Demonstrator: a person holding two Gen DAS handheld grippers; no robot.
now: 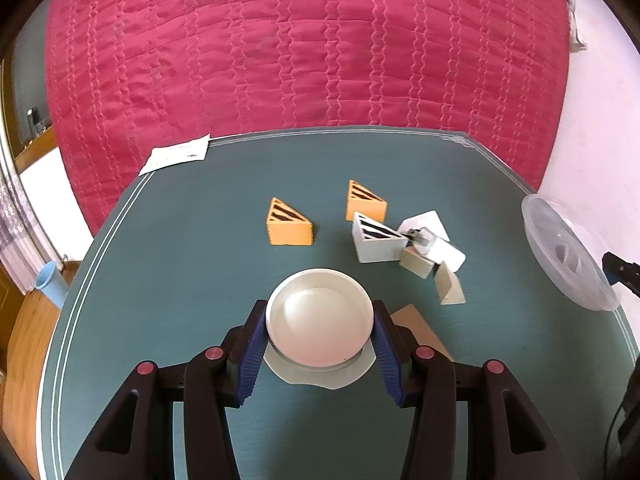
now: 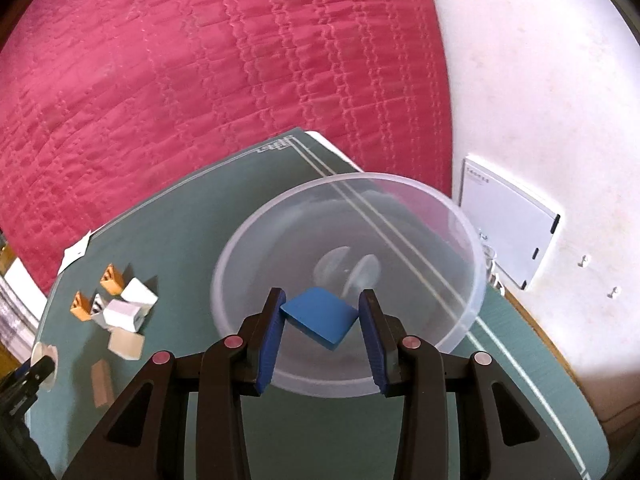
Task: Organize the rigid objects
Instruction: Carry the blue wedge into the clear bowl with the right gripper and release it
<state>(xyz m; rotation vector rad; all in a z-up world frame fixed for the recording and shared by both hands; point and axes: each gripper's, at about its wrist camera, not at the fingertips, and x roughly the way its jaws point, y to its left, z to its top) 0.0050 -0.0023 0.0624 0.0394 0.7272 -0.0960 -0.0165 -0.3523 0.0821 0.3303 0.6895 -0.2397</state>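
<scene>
Left tongs (image 1: 320, 334) — we hold them clamped on a white round dish (image 1: 319, 318), lifted above the green worktop (image 1: 180, 280). Right tongs (image 2: 320, 320) — we grip a blue square tile (image 2: 319, 317) by its corners, over a clear plastic bowl (image 2: 448, 216) at the worktop's edge. Loose on the worktop: two orange wedge blocks (image 1: 289, 228), a white wedge block (image 1: 376, 242), beige blocks (image 1: 416, 266) just beside it. A pink quilted bed (image 1: 300, 48) lies behind.
</scene>
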